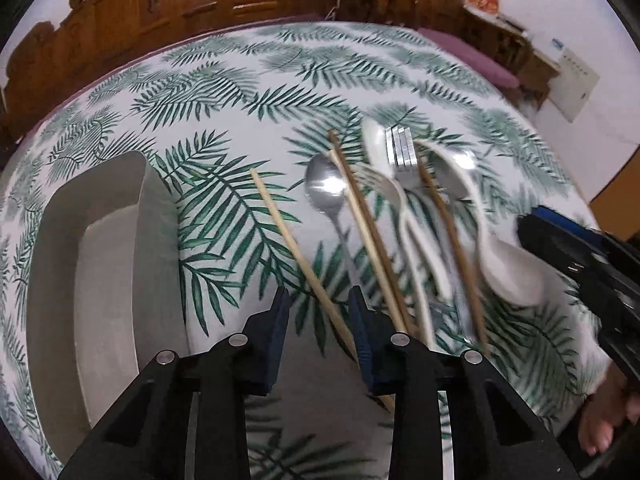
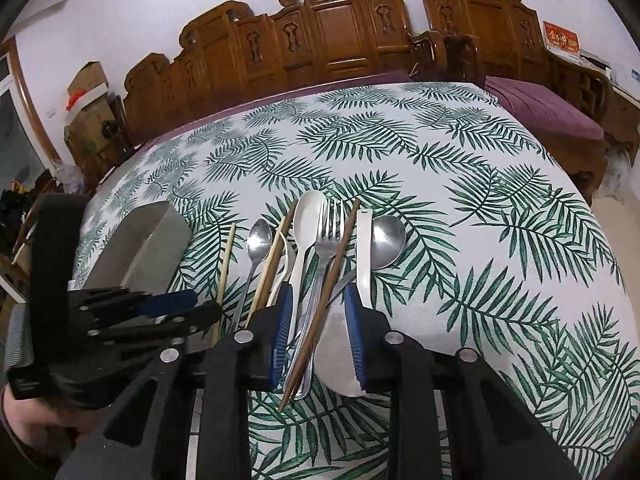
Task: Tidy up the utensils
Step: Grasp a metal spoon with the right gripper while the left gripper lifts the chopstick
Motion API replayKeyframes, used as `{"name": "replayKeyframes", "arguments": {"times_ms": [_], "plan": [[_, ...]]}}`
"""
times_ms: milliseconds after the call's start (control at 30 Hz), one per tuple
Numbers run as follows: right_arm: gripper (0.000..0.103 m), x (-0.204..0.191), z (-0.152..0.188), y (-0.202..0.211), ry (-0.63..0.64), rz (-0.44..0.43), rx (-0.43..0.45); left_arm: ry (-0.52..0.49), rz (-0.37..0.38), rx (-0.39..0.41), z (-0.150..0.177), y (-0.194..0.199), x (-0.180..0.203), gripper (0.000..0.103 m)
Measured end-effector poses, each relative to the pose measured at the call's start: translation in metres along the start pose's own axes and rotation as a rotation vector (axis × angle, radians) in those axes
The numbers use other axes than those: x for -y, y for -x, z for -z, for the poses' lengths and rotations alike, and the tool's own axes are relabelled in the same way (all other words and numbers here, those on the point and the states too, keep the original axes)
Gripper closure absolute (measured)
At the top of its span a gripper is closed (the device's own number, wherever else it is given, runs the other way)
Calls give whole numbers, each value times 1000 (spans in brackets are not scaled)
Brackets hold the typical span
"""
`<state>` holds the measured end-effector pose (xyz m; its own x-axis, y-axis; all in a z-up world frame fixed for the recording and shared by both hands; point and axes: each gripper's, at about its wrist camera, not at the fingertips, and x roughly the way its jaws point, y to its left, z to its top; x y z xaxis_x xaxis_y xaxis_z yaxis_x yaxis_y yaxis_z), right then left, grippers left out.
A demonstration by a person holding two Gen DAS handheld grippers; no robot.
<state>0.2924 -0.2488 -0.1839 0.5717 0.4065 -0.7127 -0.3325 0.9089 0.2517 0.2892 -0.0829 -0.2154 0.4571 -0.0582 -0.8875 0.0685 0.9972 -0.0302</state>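
A: Looking at the left claw (image 1: 318,300) first. Hanging open, jaws well apart, gripping nothing. Straddling the near end of a pale chopstick (image 1: 298,254), though touching or just above, cannot tell.

B: Running which way?

A: Lying away from the claw, long axis nearly along the fingers, tilting a little left at the far end. Sitting apart from the main heap, so looking like the easiest pick. Tray (image 1: 100,216) waiting just left of that claw, empty inside.

B: And the right claw (image 2: 318,308)?

A: Also open, also gripping nothing. Hovering over the near ends of the pile: fork (image 2: 328,240), dark chopstick (image 2: 340,252), white spoon (image 2: 310,216), all pointing away along the fingers. Steel spoon (image 2: 258,240) lying left of them, ladle (image 2: 386,240) right, everything on the tabletop (image 2: 460,208).

B: Nearer to the tray?

A: Left, clearly. Probably closing on that lone chopstick, then swinging left.

B: Risk?

A: Thin, round stick; likely rolling out of a loose pinch.
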Motion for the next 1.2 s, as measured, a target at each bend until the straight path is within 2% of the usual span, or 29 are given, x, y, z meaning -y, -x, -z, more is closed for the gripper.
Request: {"name": "replayKeyframes", "arguments": {"times_ms": [100,200,267,333,467,767,1000,1133,1200], "plan": [[74,-1,-1,1,3,-3,6,12,-10,-34,-5,-11,-3,74],[74,-1,-1,3,-2,-7,14,16,-13,-33,-7,-12,-4,75],[74,-2,-1,2,-3,-11,8,2,-23,-32,-6,-12,-4,96],[74,-4,0,1,16,0,5,-6,-6,-36,-6,-12,-7,99],[74,-6,0,-3,6,-11,-6,0,12,-26,-1,-4,-17,99],[74,-28,-8,-16,58,-43,-8,-9,76,87,12,33,-35,99],[74,-50,-29,-44,132,-64,-13,17,141,140,10,47,-52,99],[74,-61,-40,-65,153,-70,-41,11,151,160,10,53,-55,99],[69,-65,-42,-76,166,-70,-59,12,158,168,10,56,-57,99]]}}
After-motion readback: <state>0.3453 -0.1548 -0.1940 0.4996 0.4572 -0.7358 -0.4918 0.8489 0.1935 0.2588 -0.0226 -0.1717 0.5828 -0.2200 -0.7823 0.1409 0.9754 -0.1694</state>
